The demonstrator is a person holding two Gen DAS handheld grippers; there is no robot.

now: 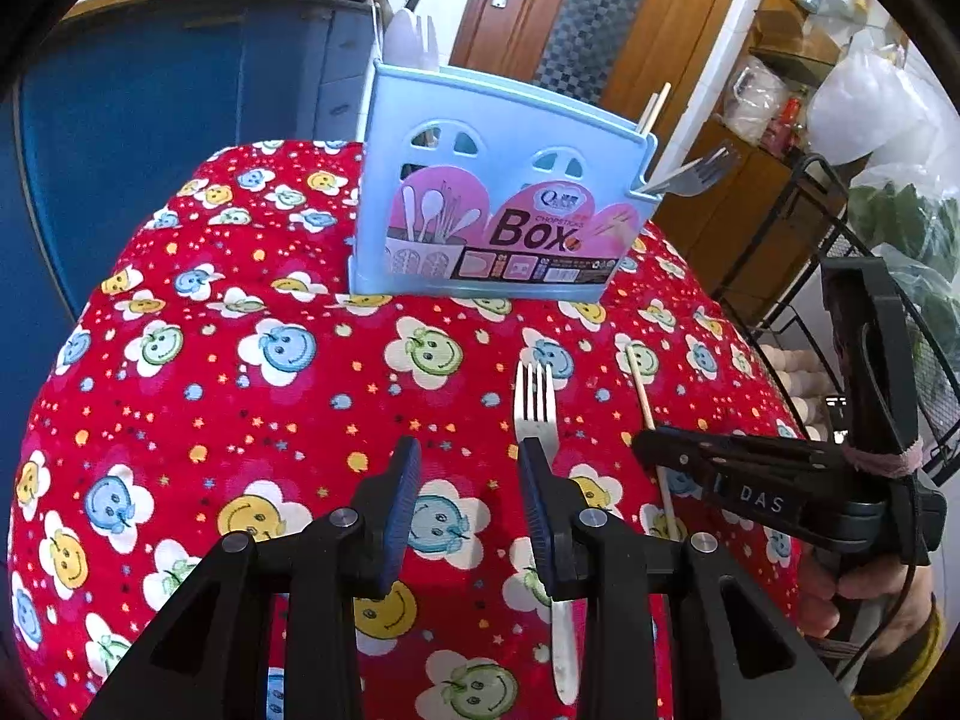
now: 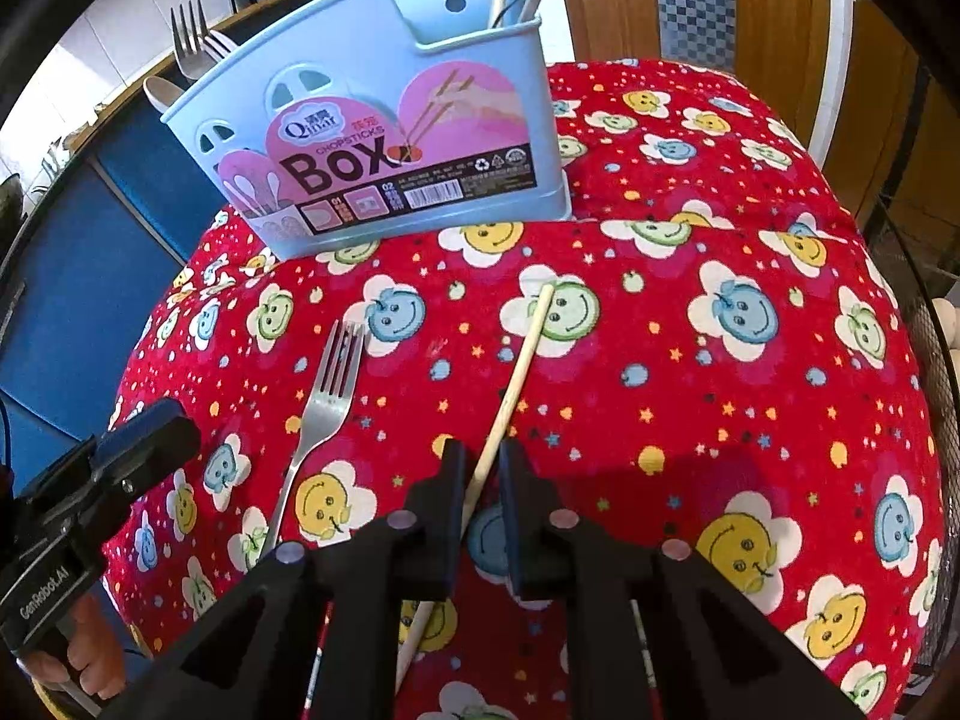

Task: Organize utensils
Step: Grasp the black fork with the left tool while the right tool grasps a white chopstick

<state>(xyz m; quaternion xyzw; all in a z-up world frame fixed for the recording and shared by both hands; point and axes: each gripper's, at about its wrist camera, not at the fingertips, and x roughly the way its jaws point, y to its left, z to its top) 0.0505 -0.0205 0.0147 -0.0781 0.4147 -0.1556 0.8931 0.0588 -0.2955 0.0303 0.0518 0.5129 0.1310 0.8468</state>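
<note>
A light blue chopsticks box (image 1: 498, 204) (image 2: 384, 138) stands at the far side of the table and holds forks, spoons and chopsticks. A metal fork (image 1: 536, 408) (image 2: 327, 402) lies on the red smiley cloth. A wooden chopstick (image 1: 641, 390) (image 2: 522, 360) lies to its right. My left gripper (image 1: 468, 474) is open above the cloth, its right finger over the fork's neck. My right gripper (image 2: 482, 468) has its jaws narrowly apart around the chopstick's lower part, low over the cloth. It also shows in the left wrist view (image 1: 648, 450).
The red cloth (image 1: 240, 372) covers a small round table. A blue cabinet (image 1: 150, 90) stands at the left, a wooden door (image 1: 600, 12) behind, and a black wire rack (image 1: 840, 276) with bags at the right.
</note>
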